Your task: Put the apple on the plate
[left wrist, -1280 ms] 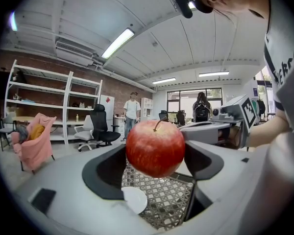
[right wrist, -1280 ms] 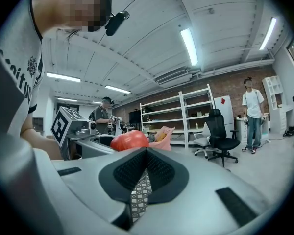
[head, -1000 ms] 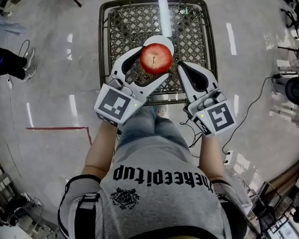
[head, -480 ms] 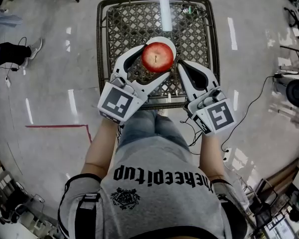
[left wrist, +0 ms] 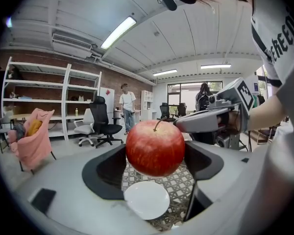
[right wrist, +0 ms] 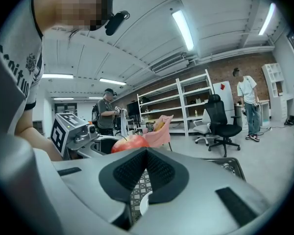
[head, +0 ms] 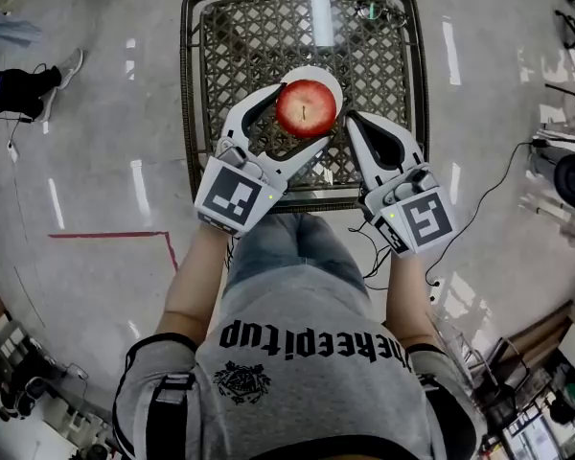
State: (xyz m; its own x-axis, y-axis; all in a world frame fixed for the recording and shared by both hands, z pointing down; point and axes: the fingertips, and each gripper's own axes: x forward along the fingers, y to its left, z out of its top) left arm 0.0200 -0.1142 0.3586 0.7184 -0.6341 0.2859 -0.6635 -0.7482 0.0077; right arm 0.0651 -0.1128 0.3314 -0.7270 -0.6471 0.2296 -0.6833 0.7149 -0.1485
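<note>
Red apple (head: pixel 306 107), stem up, clamped in L gripper (left wrist: pixel 155 153), above white plate (left wrist: pixel 147 200).

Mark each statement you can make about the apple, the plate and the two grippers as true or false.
1. The left gripper holds the apple. True.
2. The white plate sits on the lattice table. True.
3. The apple rests on the plate. False: it hangs in the air above the plate, clamped in the left gripper.
4. The right gripper grips the plate's rim. False: it is shut on nothing, beside the apple.
5. The plate has food on it. False: it is bare.
</note>
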